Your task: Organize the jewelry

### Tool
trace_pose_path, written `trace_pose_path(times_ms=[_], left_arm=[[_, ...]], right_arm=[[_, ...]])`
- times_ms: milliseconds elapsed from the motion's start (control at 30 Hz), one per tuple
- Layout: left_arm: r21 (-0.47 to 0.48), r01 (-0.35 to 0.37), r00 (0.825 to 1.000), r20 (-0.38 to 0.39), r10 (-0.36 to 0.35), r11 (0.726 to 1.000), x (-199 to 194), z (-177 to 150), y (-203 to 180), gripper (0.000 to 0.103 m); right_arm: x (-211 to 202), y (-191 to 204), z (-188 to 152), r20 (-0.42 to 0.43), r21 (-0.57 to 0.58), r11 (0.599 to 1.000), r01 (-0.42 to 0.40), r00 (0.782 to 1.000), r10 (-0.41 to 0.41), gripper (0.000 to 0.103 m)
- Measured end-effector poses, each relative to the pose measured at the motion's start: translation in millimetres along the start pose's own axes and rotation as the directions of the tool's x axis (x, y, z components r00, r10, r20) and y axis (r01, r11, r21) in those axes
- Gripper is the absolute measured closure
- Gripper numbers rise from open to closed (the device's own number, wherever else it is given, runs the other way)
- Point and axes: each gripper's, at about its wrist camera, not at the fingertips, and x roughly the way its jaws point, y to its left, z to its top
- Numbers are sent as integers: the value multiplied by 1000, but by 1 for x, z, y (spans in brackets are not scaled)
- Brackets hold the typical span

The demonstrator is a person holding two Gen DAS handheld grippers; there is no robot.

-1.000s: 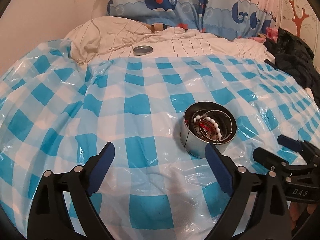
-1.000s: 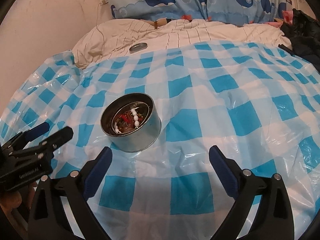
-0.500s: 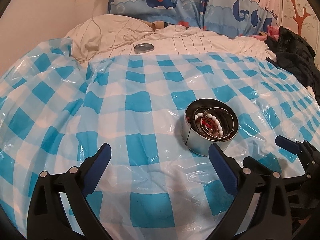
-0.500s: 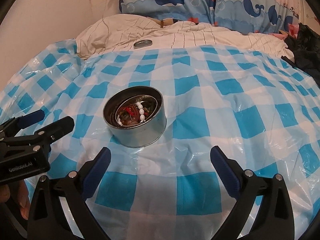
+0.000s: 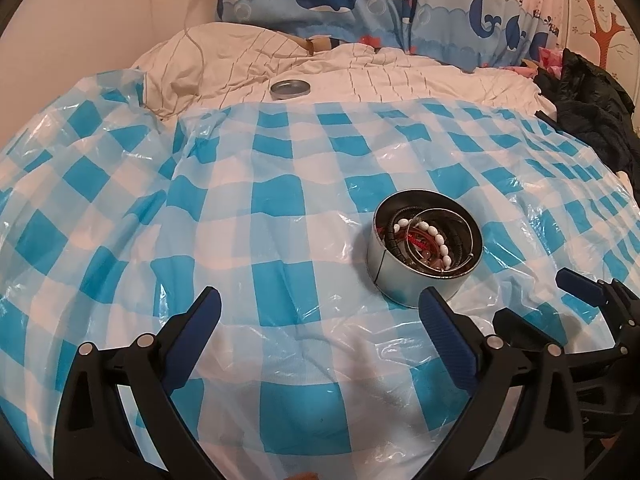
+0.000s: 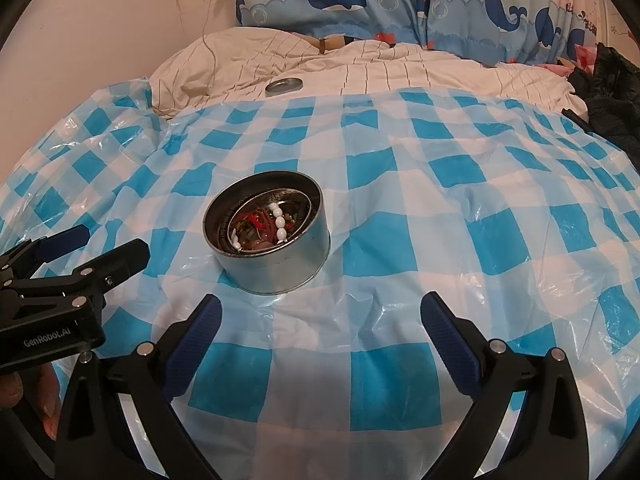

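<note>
Both grippers, left (image 5: 320,316) and right (image 6: 320,316), spread, empty; jewelry tin (image 5: 426,252) on sheet (image 5: 280,216) between them, untouched.

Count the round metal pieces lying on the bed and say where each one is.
2. The open tin holding the jewelry stands on the checked plastic sheet; its lid lies apart on the striped bedding beyond the sheet's far edge. Others could be hidden under folds.

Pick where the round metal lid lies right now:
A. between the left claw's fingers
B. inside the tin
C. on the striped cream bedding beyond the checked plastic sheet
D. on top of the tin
C: the round metal lid rests on the striped cream bedding, far behind the open round metal tin of jewelry.
</note>
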Motion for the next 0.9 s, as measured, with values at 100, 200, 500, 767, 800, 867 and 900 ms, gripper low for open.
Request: trace_pose_path(times_ms=[100, 200, 500, 767, 800, 867, 900], left_arm=[[-1, -1, 1000, -5, 1, 1000, 1, -1, 1, 8], [3, -8, 1000, -10, 8, 1000, 2, -1, 1, 8], [14, -12, 1000, -23, 12, 1000, 4, -3, 1, 8], [48, -22, 998, -51, 24, 999, 10, -9, -4, 8], [47, -21, 998, -54, 23, 999, 11, -10, -4, 8], [39, -13, 998, -61, 16, 999, 11, -11, -3, 8], [37, -10, 998, -63, 13, 999, 12, -11, -2, 8]], right_arm=[[1, -1, -1, -2, 0, 1000, 1, 1000, -1, 8], [2, -2, -2, -6, 0, 1000, 0, 1000, 0, 8], [5, -3, -3, -12, -1, 1000, 4, 1000, -4, 8], [6, -5, -4, -21, -4, 1000, 1, 1000, -1, 8], [6, -5, -4, -22, -5, 1000, 1, 1000, -1, 8], [6, -5, -4, -22, -4, 1000, 0, 1000, 0, 8], [6, -5, -4, -21, -4, 1000, 1, 1000, -1, 8]])
